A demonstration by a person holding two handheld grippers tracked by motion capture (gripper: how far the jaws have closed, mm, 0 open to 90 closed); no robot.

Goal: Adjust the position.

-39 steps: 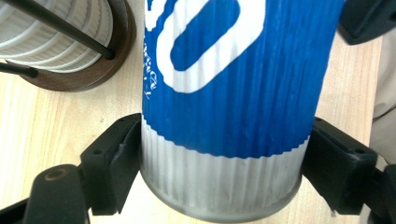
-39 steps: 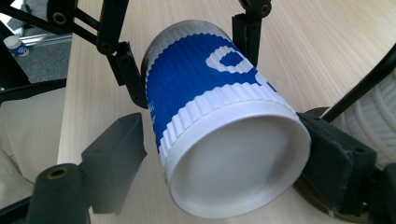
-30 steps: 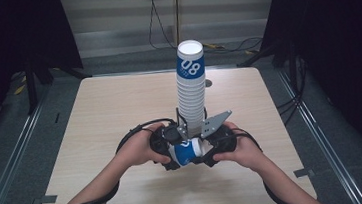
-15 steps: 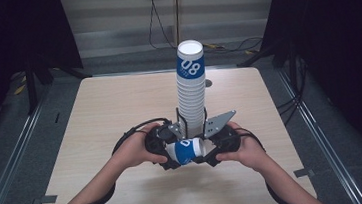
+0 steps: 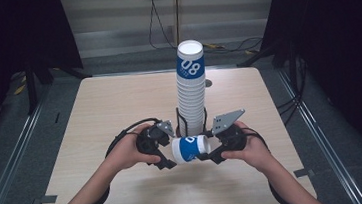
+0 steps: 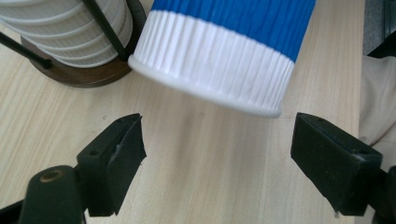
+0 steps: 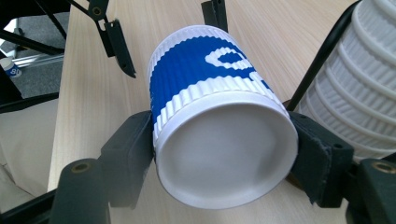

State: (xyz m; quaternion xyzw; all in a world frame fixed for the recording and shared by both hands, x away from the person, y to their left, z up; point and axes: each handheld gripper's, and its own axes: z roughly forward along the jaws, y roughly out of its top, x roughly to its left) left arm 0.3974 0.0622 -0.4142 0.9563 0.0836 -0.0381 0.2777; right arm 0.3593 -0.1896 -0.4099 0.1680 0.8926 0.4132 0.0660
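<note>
A blue-and-white ribbed paper cup [image 5: 189, 149] lies level above the table between both hands. My right gripper [image 5: 212, 149] is shut on it; in the right gripper view the pads [image 7: 133, 154] press both sides of its closed end [image 7: 224, 154], having closed there within the last second. My left gripper [image 5: 166, 151] is open at the cup's other end. Its jaws have just been closing a little, with the cup [image 6: 224, 51] just ahead of the tips and nothing between them [image 6: 217, 154]. A tall stack of the same cups [image 5: 191, 88] stands behind.
The stack sits in a black wire holder with a round brown base [image 6: 88, 74], close behind the grippers. The stack [image 7: 364, 93] is right beside the right jaw. The wooden table [image 5: 109, 109] lies open to the left and right of it. Cables trail from both grippers.
The left gripper has slid a little to the left, off the cup's end. The cup stays level in the right gripper, which has hardly moved.
</note>
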